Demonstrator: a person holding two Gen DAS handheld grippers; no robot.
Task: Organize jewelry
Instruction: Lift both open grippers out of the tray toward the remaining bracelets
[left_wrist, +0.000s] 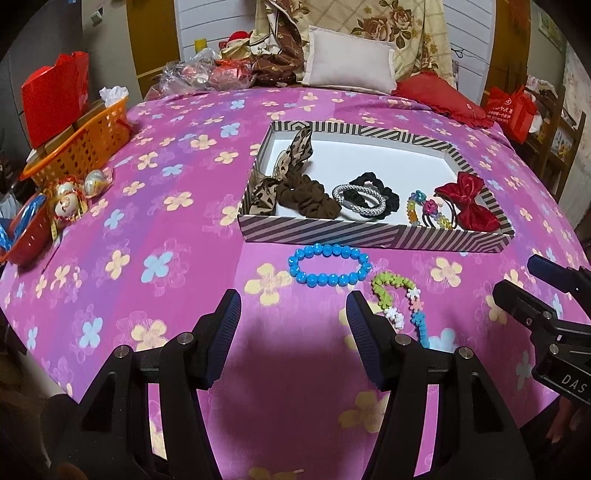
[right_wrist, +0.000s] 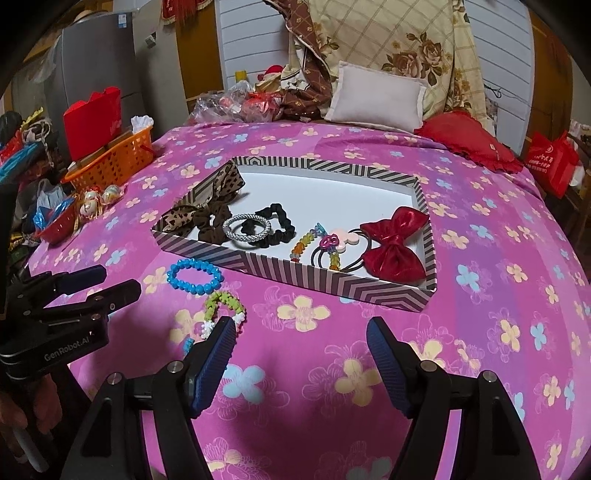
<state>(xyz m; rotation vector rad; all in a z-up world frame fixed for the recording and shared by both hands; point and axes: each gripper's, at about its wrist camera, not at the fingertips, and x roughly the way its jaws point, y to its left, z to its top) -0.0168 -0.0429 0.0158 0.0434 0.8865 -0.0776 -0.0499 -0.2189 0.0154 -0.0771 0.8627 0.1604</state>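
Note:
A striped tray (left_wrist: 369, 232) (right_wrist: 332, 284) on the pink flowered bedspread holds a leopard scrunchie (left_wrist: 291, 184), a silver bracelet (left_wrist: 356, 199), a black scrunchie (left_wrist: 384, 192), beaded ties (left_wrist: 430, 208) and a red bow (left_wrist: 469, 203). In front of the tray lie a blue bead bracelet (left_wrist: 328, 266) (right_wrist: 194, 275) and a green-white-blue flower bracelet (left_wrist: 402, 306) (right_wrist: 221, 312). My left gripper (left_wrist: 291, 314) hovers open just short of the blue bracelet, nothing between its fingers. My right gripper (right_wrist: 301, 343) is open over bare bedspread, its left finger (right_wrist: 218, 347) covering the flower bracelet's end.
An orange basket (left_wrist: 85, 144) with a red bag, a red bowl (left_wrist: 26, 240) and wrapped balls (left_wrist: 70, 199) sit at the left edge. Pillows (left_wrist: 347, 61) and a red cushion (left_wrist: 443, 99) lie at the bed's far end. The right gripper shows at the left wrist view's right edge (left_wrist: 546, 295).

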